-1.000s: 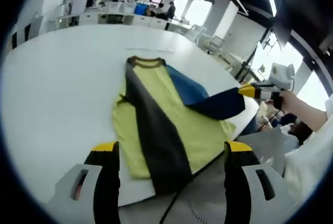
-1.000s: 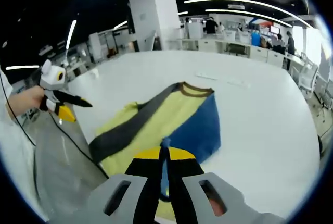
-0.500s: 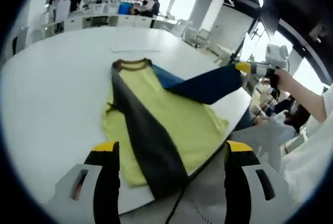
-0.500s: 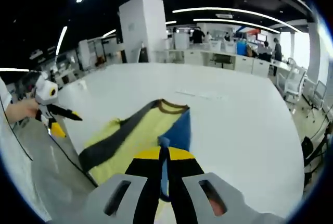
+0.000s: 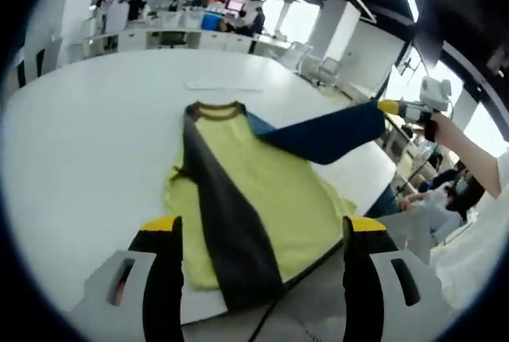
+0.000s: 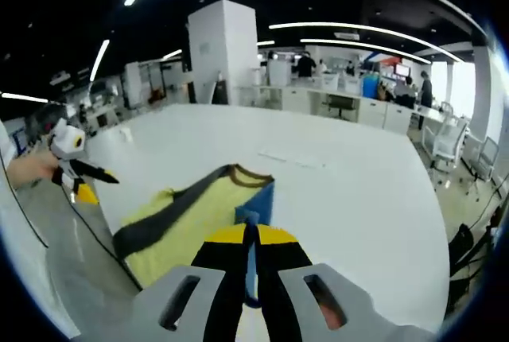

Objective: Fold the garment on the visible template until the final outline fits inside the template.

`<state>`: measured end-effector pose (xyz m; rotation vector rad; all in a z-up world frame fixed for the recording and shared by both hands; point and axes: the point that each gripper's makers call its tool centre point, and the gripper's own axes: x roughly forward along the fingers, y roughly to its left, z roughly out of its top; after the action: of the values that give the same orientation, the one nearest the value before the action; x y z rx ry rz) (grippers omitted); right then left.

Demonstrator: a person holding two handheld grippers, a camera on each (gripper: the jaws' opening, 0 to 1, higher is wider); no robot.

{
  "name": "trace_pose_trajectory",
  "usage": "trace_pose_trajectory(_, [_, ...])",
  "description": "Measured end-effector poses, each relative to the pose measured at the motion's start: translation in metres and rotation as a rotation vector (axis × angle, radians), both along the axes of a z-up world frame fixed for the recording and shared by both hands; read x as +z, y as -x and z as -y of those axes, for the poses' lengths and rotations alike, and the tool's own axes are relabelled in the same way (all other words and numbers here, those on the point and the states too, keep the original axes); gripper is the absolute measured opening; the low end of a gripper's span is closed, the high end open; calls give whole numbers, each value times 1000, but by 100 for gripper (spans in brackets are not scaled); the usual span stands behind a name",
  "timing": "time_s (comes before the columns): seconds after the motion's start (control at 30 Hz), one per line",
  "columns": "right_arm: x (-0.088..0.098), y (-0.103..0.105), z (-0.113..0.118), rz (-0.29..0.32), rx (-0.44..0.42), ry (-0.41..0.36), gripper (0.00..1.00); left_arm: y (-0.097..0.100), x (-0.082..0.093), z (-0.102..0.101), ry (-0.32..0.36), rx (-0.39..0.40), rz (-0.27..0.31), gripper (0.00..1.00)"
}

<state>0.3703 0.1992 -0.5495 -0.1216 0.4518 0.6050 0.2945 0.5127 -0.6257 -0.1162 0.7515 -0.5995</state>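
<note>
Left gripper view: the garment [image 5: 246, 191], a yellow shirt with a dark diagonal band and brown collar, lies flat near the table's [image 5: 87, 143] near edge, its hem overhanging that edge, while the right gripper [image 5: 387, 106], jaws clamped on the blue sleeve [image 5: 326, 131], holds it lifted and stretched off the table's right side; the left gripper [image 5: 258, 235] hovers with jaws wide, holding nothing. Fabric looks light, limp, non-fragile, so best pinched at seams, cuffs or hem corners. Open white tabletop lies beyond the collar; no template outline is discernible.
</note>
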Motion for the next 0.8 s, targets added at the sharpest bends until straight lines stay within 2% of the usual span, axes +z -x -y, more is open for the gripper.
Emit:
trace_pose_trajectory(0.27, [12, -7, 17, 30, -25, -6, 3, 3, -1, -2, -7, 29, -5, 79])
trace_pose_trajectory(0.8, [22, -22, 52, 54, -82, 2, 3, -4, -4, 9, -21, 29, -16, 79])
